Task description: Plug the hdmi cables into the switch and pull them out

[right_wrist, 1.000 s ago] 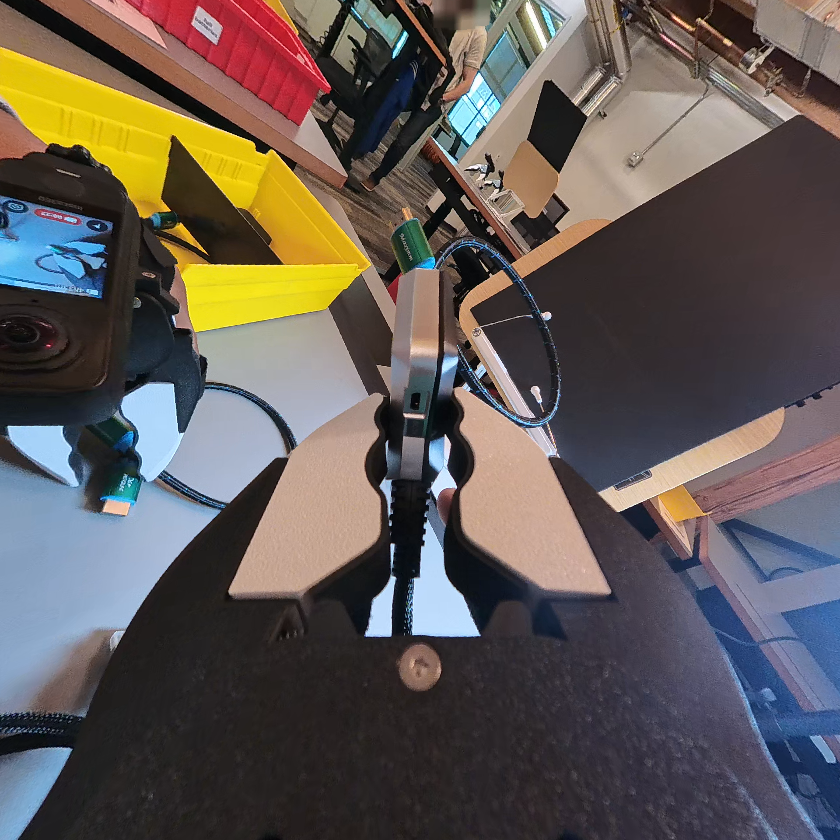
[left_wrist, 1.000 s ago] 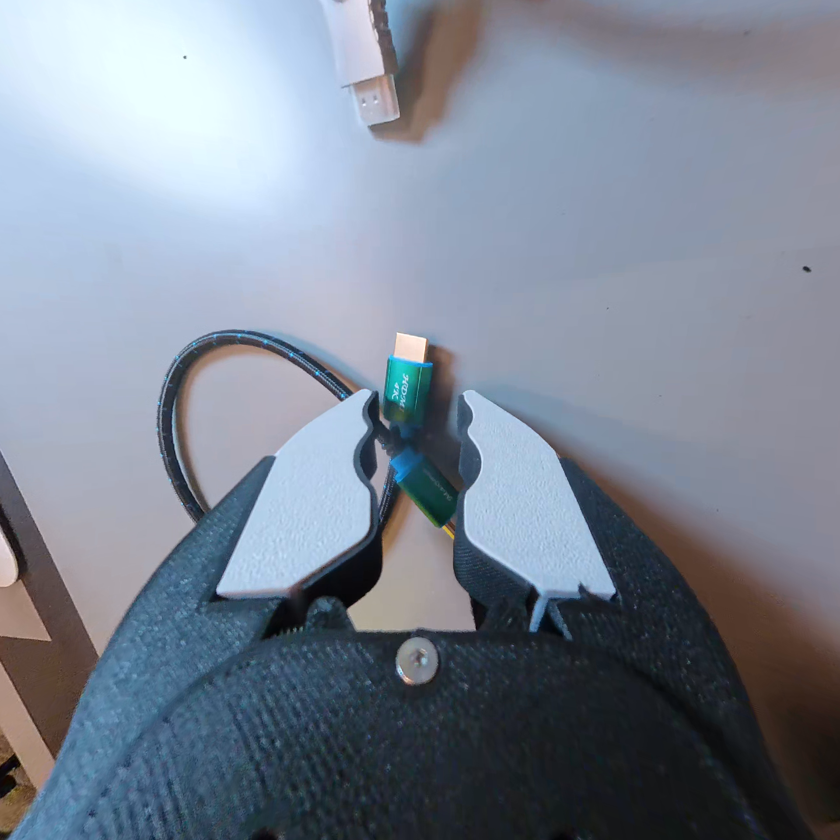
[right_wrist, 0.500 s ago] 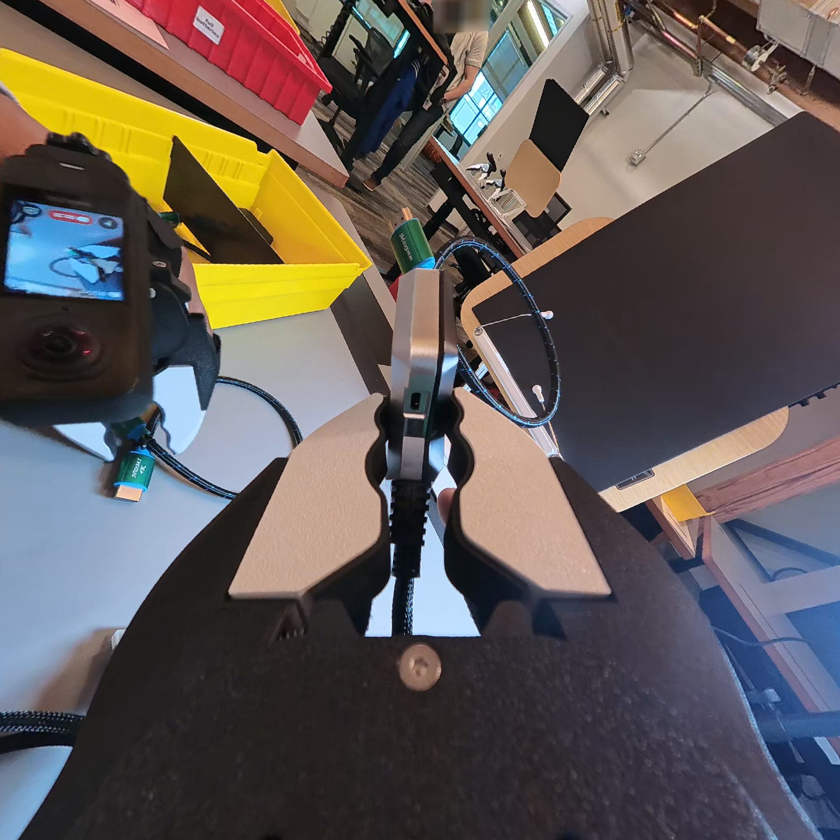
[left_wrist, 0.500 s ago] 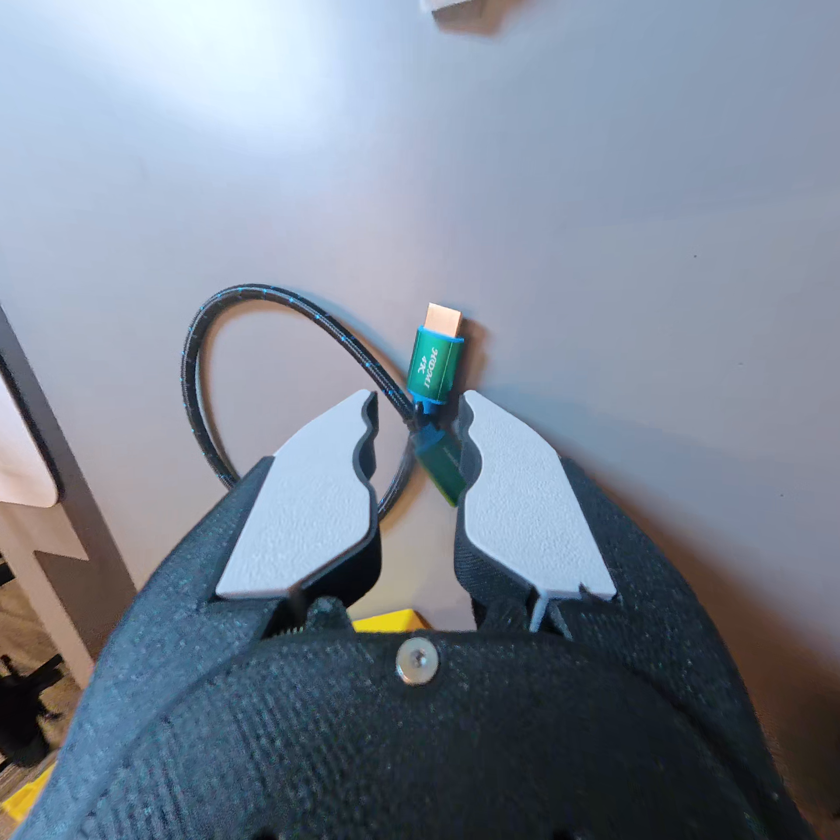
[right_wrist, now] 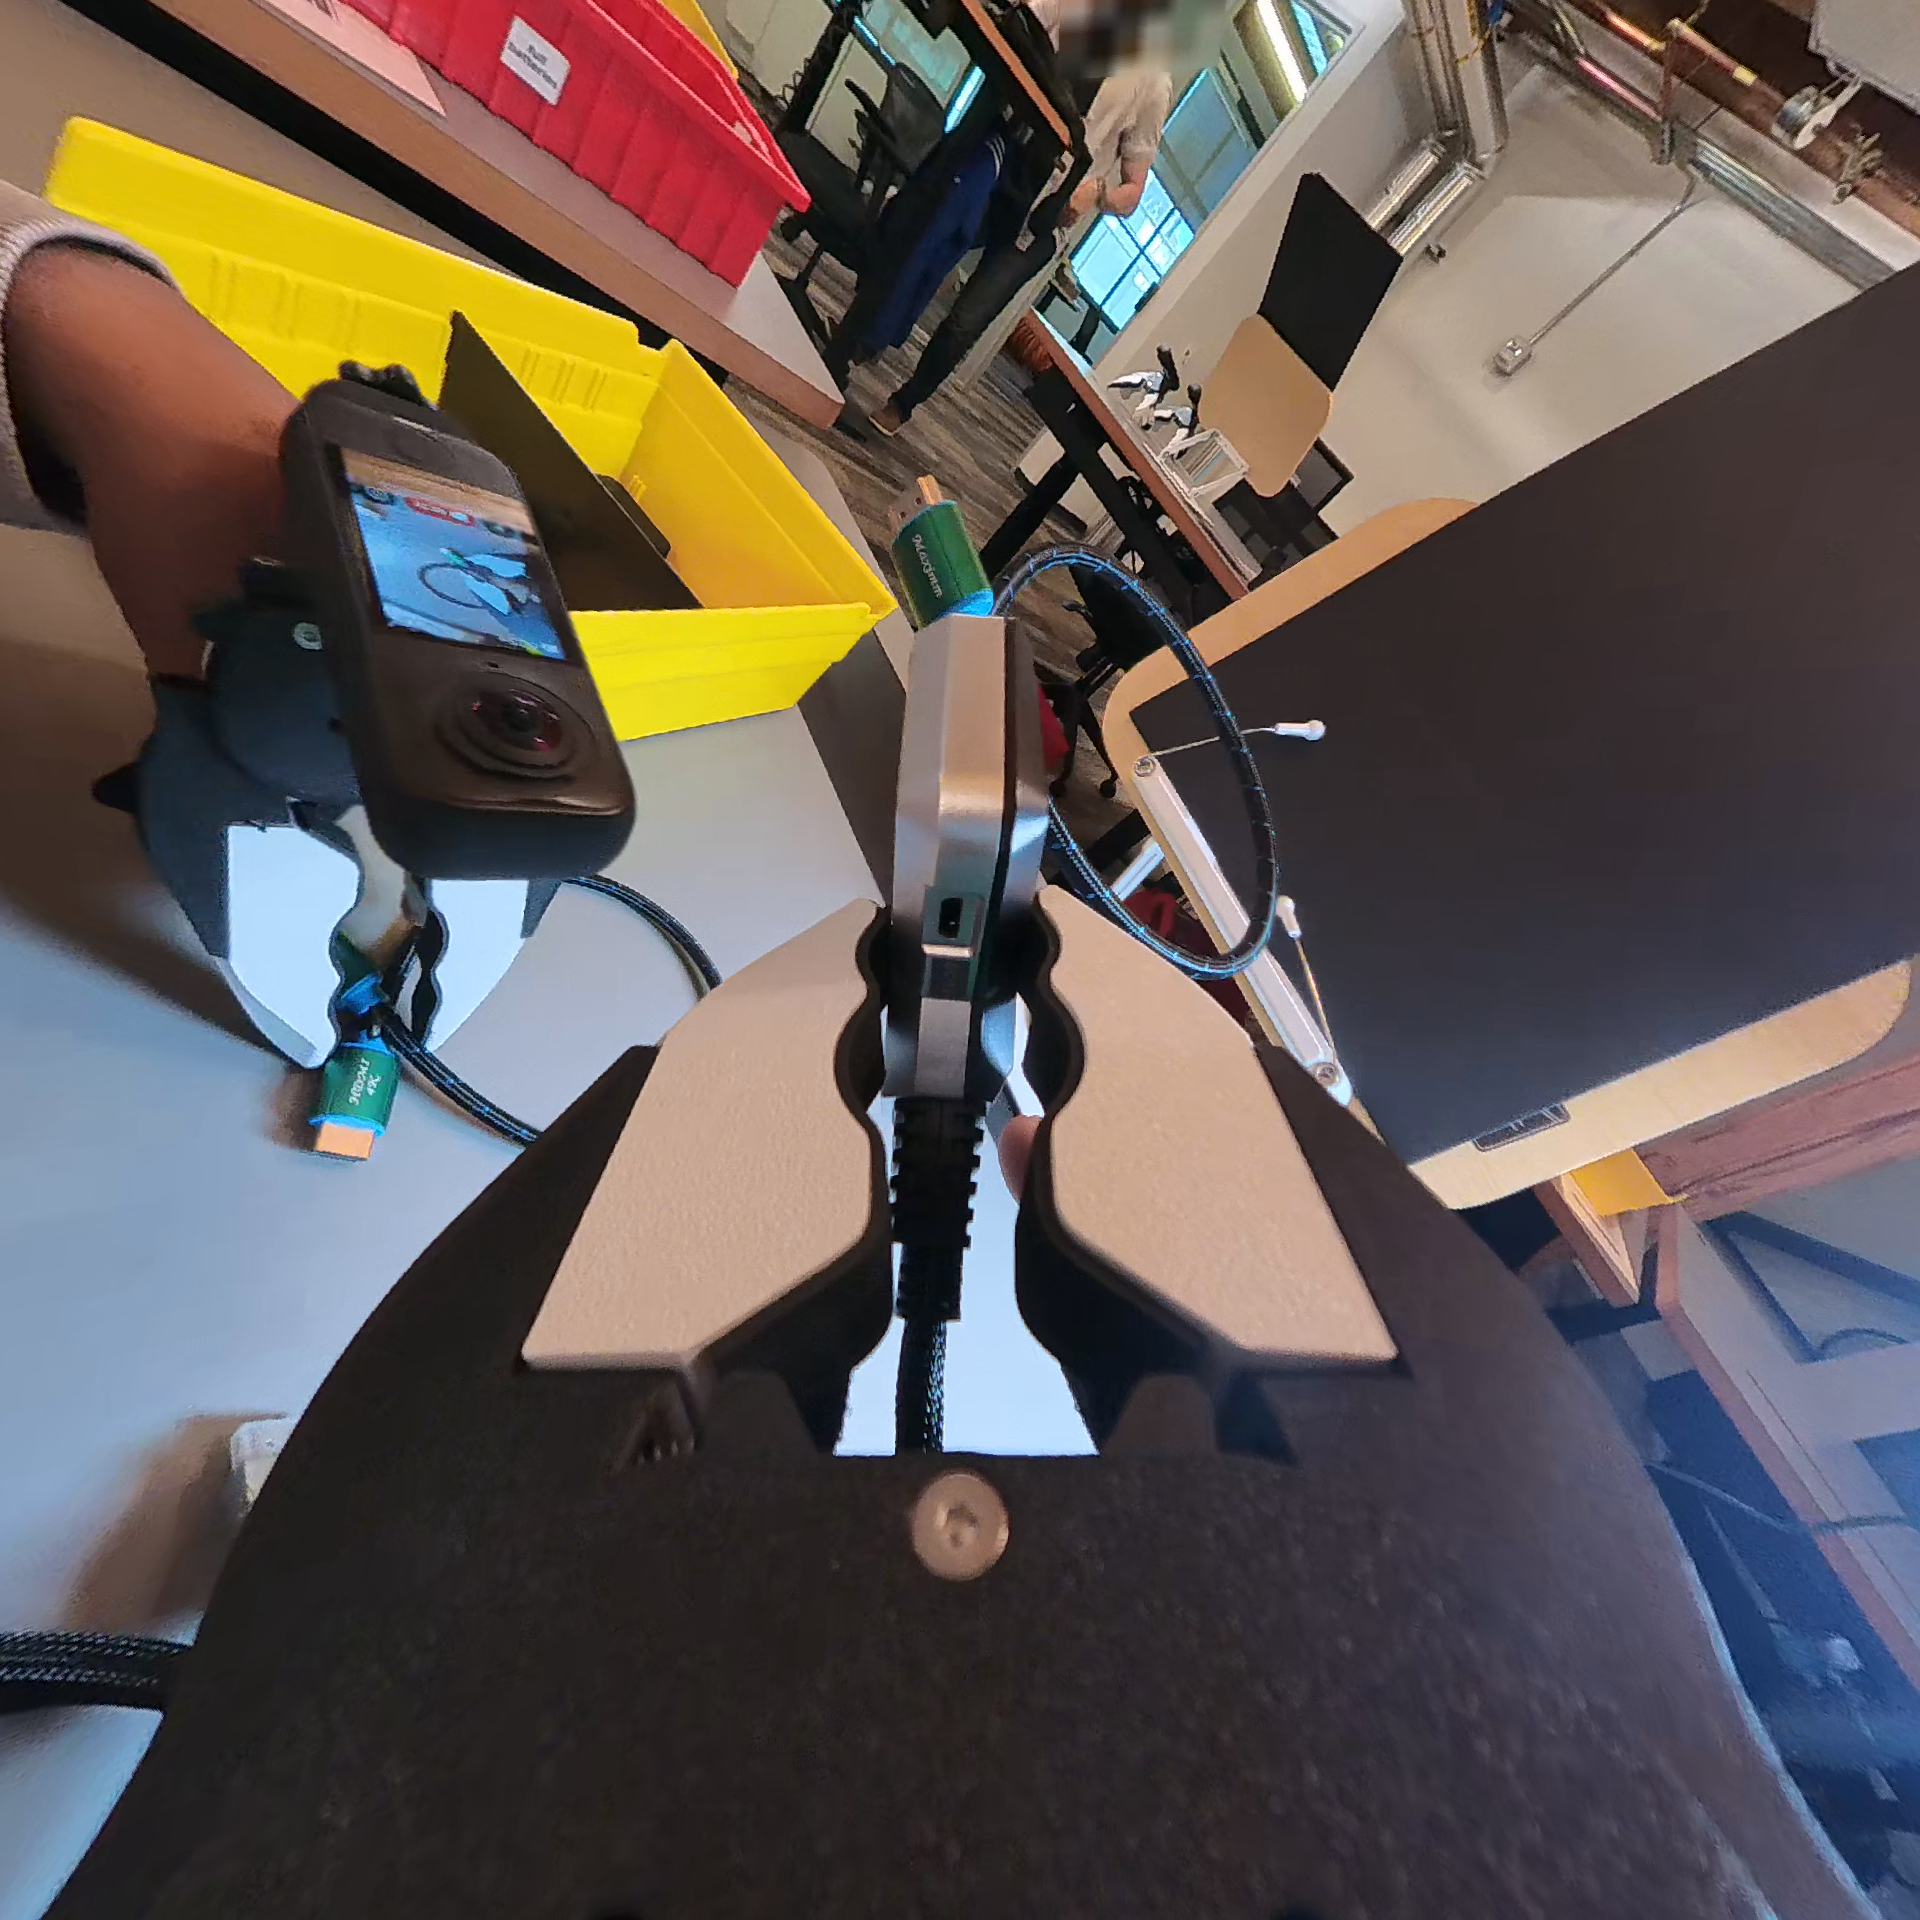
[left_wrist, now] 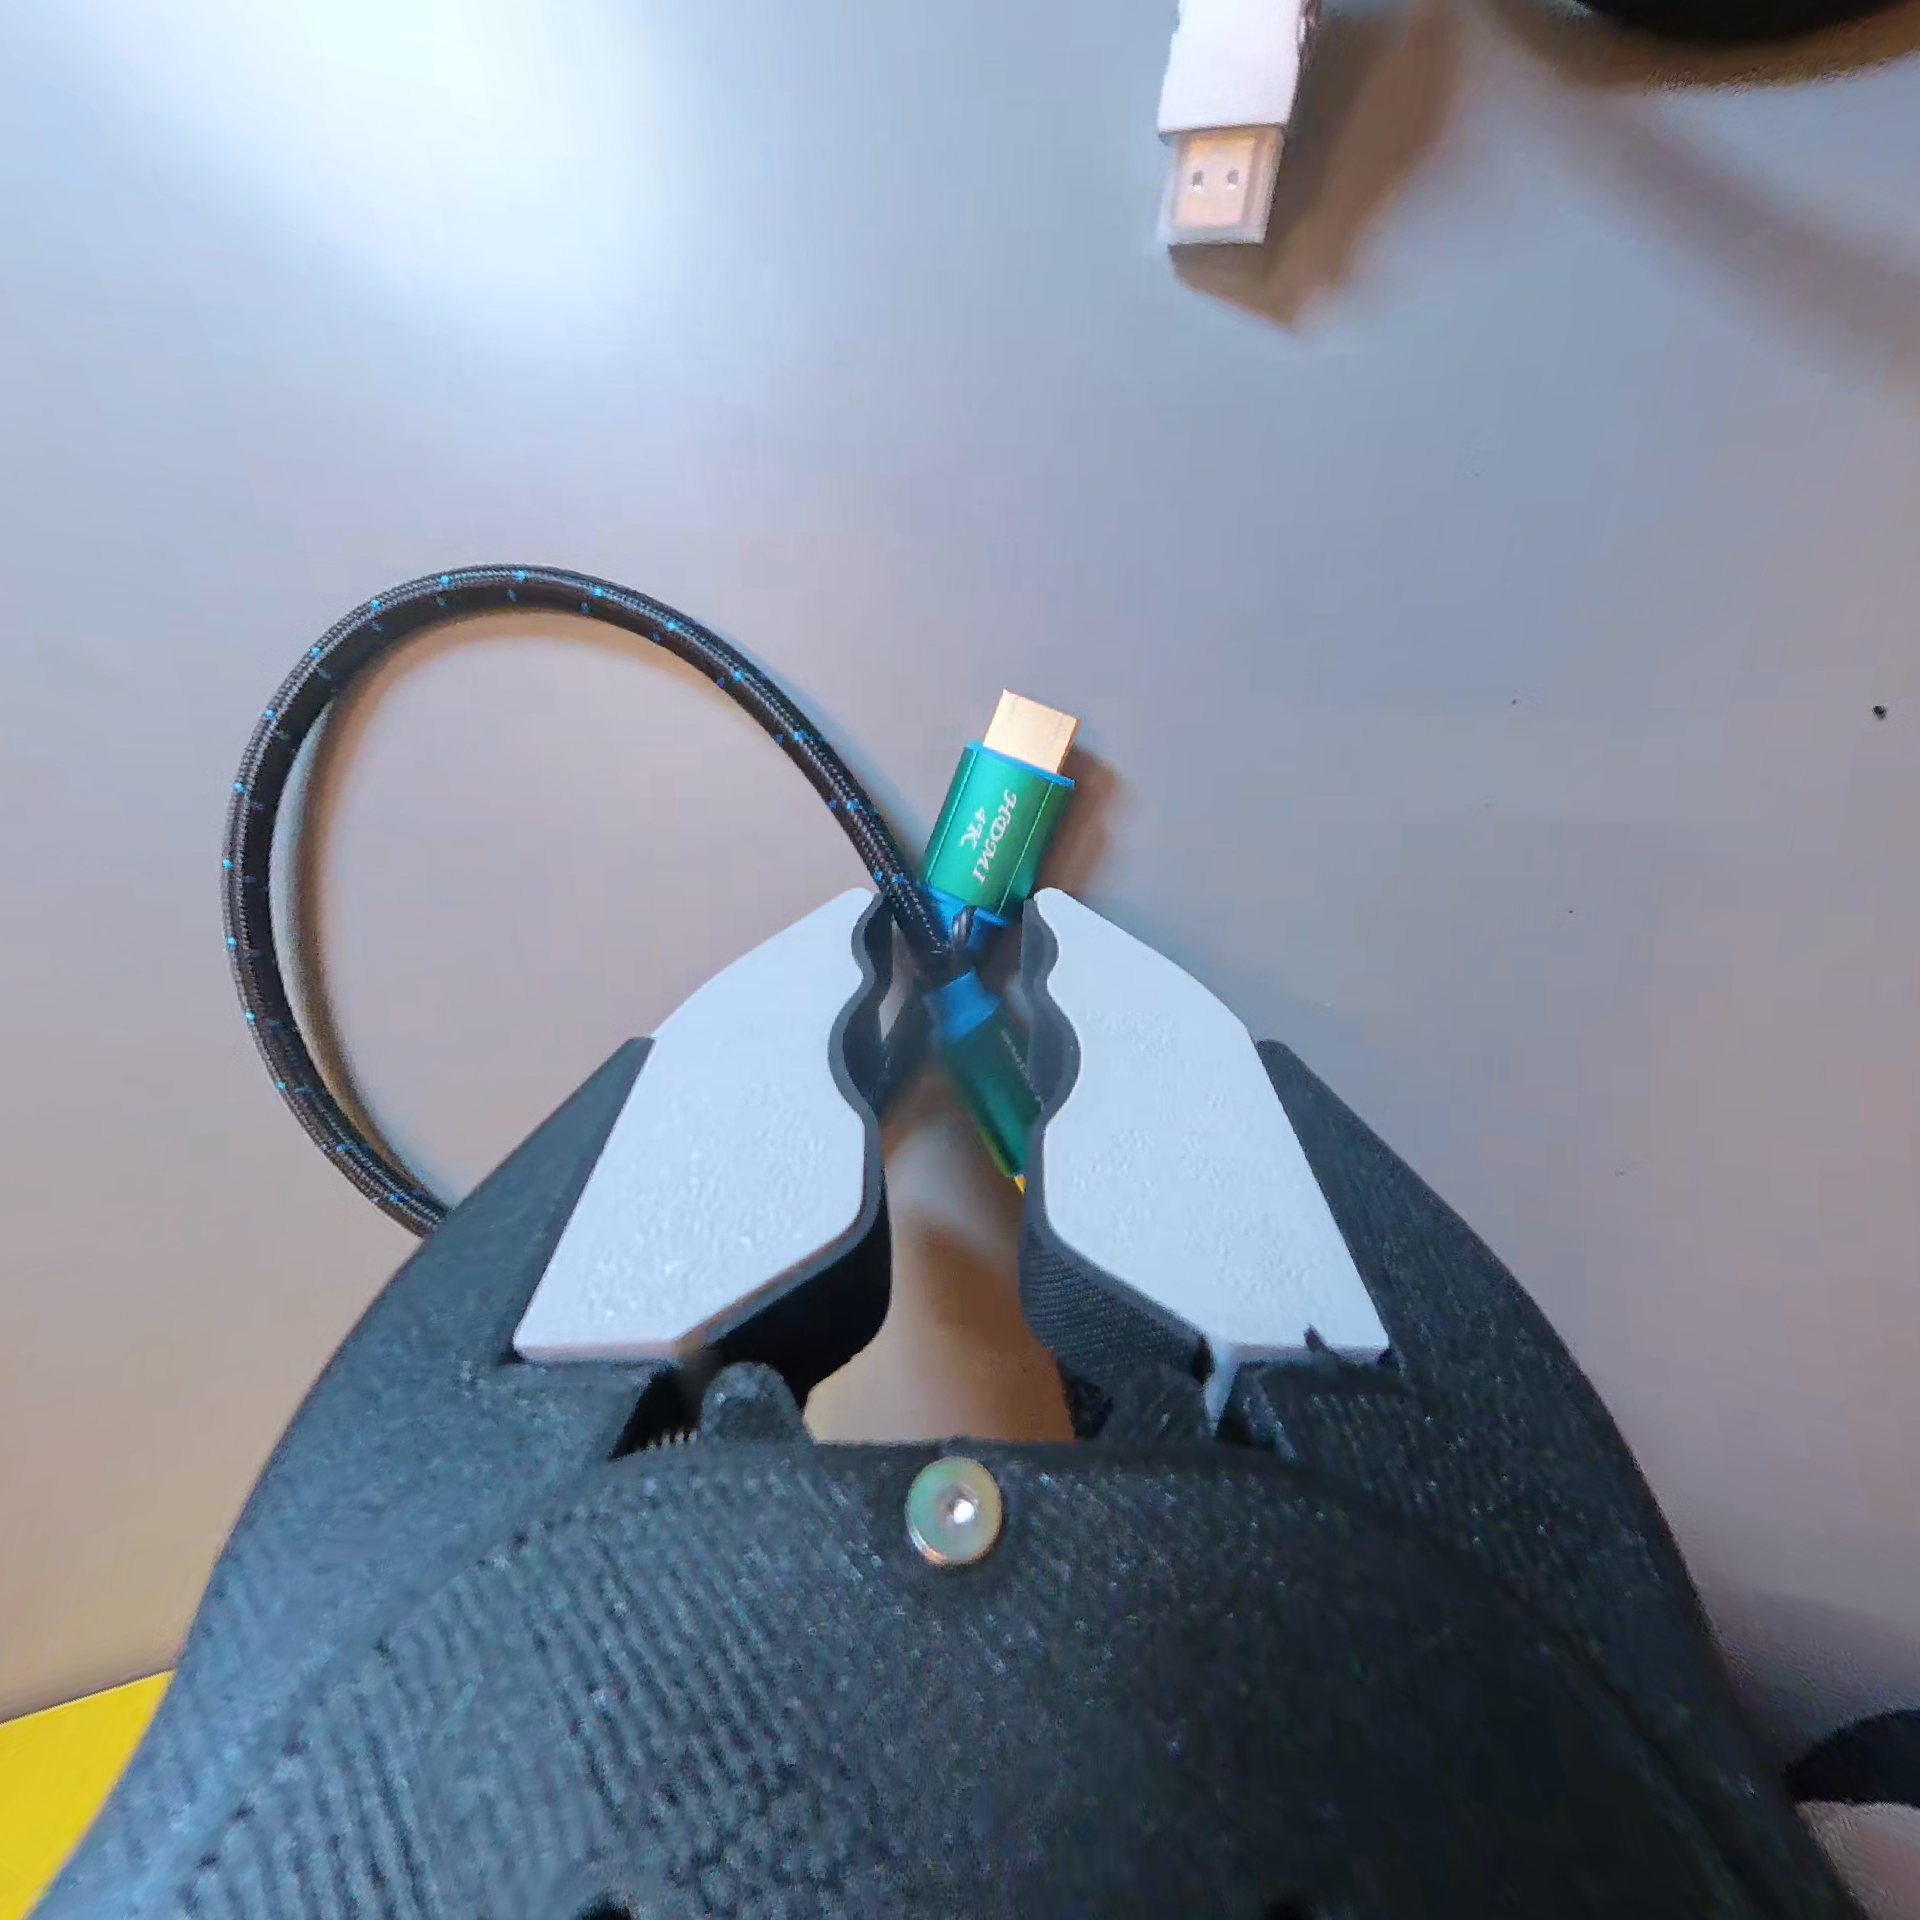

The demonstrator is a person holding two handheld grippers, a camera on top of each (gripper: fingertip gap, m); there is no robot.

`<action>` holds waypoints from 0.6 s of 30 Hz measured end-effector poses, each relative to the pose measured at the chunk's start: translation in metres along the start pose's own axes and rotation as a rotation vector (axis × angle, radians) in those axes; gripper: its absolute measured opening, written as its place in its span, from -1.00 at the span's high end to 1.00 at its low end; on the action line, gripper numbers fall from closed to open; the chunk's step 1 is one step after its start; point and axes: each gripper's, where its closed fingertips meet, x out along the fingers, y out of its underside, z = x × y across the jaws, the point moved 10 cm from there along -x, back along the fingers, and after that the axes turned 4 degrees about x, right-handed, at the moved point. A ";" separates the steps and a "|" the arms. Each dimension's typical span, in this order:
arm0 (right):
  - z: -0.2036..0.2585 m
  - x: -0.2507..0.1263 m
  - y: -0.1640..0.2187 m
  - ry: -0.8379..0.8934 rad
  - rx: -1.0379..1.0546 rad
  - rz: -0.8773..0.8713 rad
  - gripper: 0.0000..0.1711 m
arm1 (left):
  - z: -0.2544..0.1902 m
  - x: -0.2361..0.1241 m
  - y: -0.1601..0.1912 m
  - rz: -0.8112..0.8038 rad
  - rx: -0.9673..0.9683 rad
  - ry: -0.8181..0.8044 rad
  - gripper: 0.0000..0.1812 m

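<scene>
Your L gripper (left_wrist: 954, 920) low over grey table (left_wrist: 1351, 623), jaws pinched on braided cable (left_wrist: 270, 790) where two green plugs (left_wrist: 992, 826) cross; one plug lies on table past tips. Your R gripper (right_wrist: 954, 935) clamped on silver switch (right_wrist: 951, 758), held upright above table edge, green plug (right_wrist: 940, 566) at its far end. White plug (left_wrist: 1226, 125) far right.

Grey tabletop (right_wrist: 156, 1247), yellow bin (right_wrist: 717, 644) at its far edge, red bin (right_wrist: 623, 114) on a wooden-edged bench beyond, dark panel on a pale wood board (right_wrist: 1558, 790) at right, dark plank floor (right_wrist: 914, 447), bright windows (right_wrist: 1132, 260), white wall (right_wrist: 1558, 239) with conduit.
</scene>
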 end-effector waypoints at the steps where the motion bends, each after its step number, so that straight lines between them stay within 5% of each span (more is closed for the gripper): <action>1: 0.001 0.001 0.000 -0.002 0.001 -0.001 0.73 | 0.000 0.000 0.000 0.000 -0.001 0.005 0.73; 9: 0.000 -0.002 -0.001 0.014 -0.023 0.005 0.73 | -0.008 -0.015 -0.005 -0.079 0.105 0.093 0.80; 18: -0.004 -0.006 -0.004 0.060 -0.062 0.007 0.73 | -0.017 -0.170 0.010 -0.740 0.047 -0.047 0.80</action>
